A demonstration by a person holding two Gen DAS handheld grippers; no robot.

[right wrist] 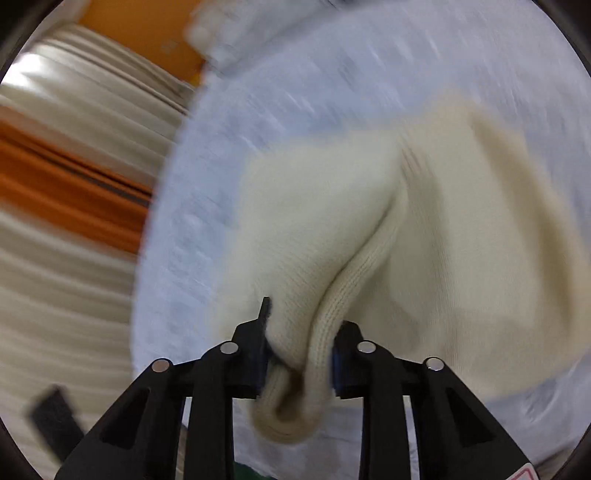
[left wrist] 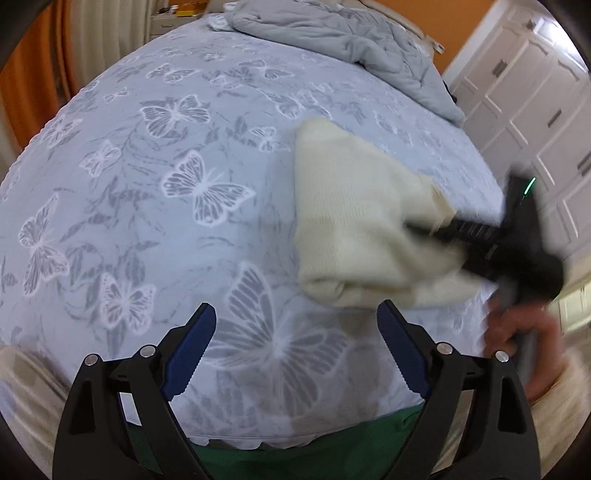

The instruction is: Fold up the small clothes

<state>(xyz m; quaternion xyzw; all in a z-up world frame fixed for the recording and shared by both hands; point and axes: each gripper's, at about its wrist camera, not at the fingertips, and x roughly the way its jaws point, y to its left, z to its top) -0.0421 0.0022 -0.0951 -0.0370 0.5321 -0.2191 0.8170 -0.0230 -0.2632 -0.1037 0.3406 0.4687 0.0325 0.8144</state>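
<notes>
The left gripper point(left wrist: 295, 347) fills the bottom of its frame, jaws spread wide over the butterfly-print bedsheet point(left wrist: 155, 206) with nothing between them; the right gripper point(right wrist: 301, 363) pinches a rolled edge of the cream knit garment point(right wrist: 424, 229), which lies right of centre on the sheet; a grey blanket point(left wrist: 332, 33) sits crumpled at upper right.

No text, label, brand, number or sign can be read in either of my views. On my right gripper's body, at the lower right edge of its own wrist view, sits the corner of a red-and-white sticker point(right wrist: 522, 474), cut off by the frame, with no legible characters. The items on the far shelf point(left wrist: 177, 11) in my left wrist view are too small and blurred to read.
</notes>
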